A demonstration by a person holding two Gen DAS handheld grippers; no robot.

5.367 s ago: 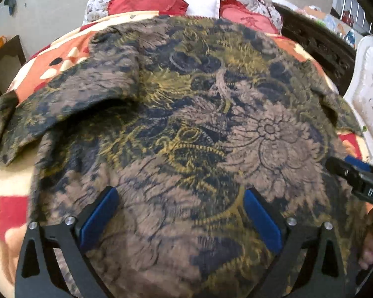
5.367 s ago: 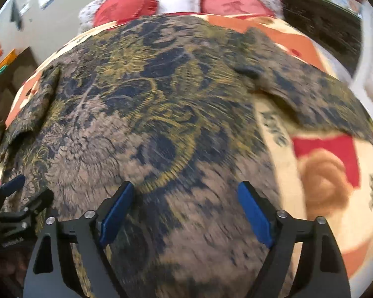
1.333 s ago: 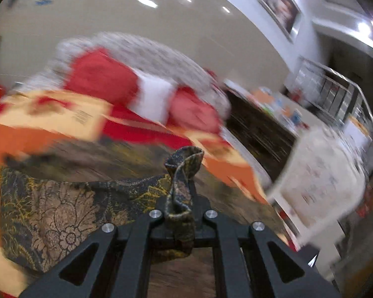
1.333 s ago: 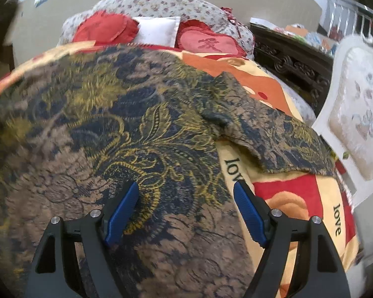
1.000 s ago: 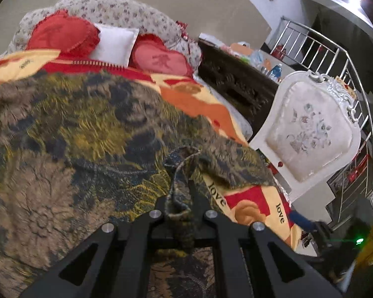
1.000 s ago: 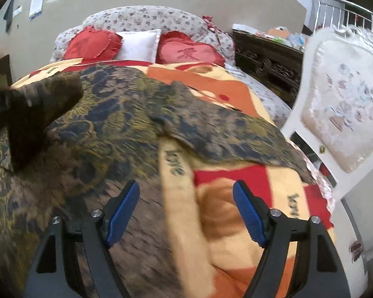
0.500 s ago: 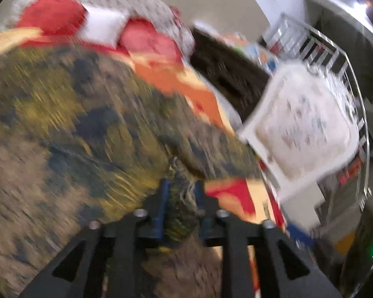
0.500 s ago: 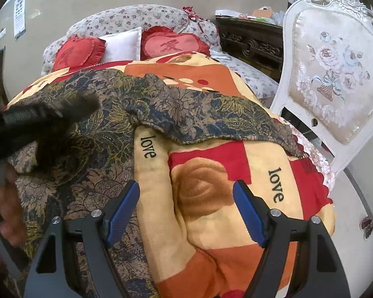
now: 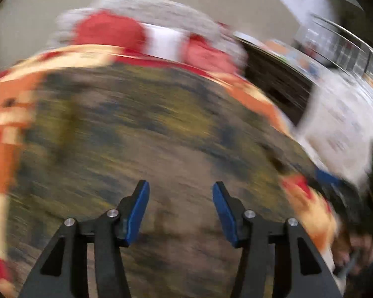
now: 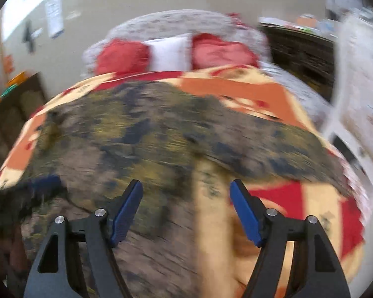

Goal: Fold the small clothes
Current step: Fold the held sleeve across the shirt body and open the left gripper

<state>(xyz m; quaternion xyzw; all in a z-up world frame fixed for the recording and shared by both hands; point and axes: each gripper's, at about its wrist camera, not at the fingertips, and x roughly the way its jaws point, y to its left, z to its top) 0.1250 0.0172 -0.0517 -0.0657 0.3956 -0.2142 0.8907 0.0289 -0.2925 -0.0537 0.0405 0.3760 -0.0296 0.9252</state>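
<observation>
Brown-gold patterned garment [image 9: 161, 134] spread on orange bedcover [image 10: 236, 89], left gripper [image 9: 181, 209] fingers just opened, empty, right gripper [image 10: 186, 211] fingers apart, closing slightly, empty.

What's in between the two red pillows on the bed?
A white pillow sits between the two red heart-shaped pillows; the right wrist view shows it best.

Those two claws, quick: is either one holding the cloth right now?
Left claw: open, jaws just opening, nothing between them, above the patterned garment.
Right claw: open, jaws just narrowing slightly, holding nothing.
</observation>
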